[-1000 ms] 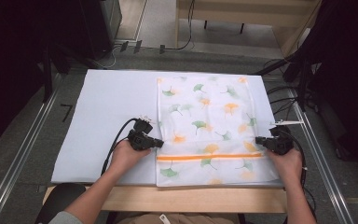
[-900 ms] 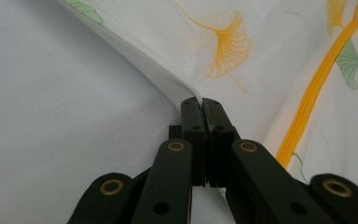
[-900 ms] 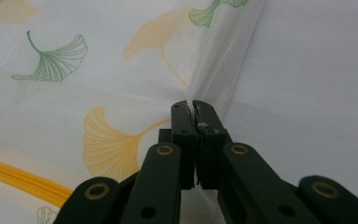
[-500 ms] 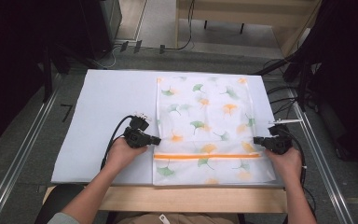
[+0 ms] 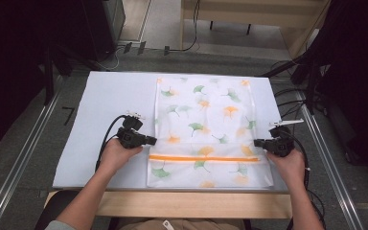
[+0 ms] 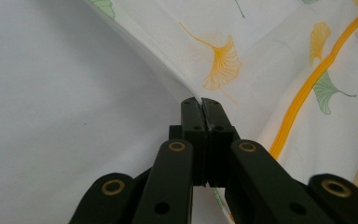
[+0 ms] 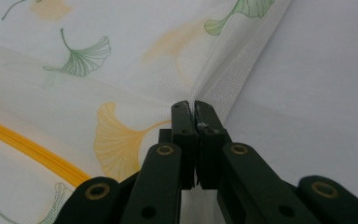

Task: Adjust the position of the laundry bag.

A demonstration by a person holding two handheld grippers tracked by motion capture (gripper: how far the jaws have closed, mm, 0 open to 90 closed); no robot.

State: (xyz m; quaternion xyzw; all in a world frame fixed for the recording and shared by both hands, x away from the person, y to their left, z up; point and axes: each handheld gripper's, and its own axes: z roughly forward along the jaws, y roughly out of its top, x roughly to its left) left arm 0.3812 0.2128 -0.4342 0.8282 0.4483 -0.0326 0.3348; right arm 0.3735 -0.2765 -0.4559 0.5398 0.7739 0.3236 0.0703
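White sheet [image 5: 100, 100] covers table; leaf-print mesh bag [image 5: 206, 120] flat; dark room.

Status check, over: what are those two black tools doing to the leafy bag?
Left tool shut on mesh bag, left edge. Right tool shut on right edge. Bag flat on white sheet. Nothing in the way.
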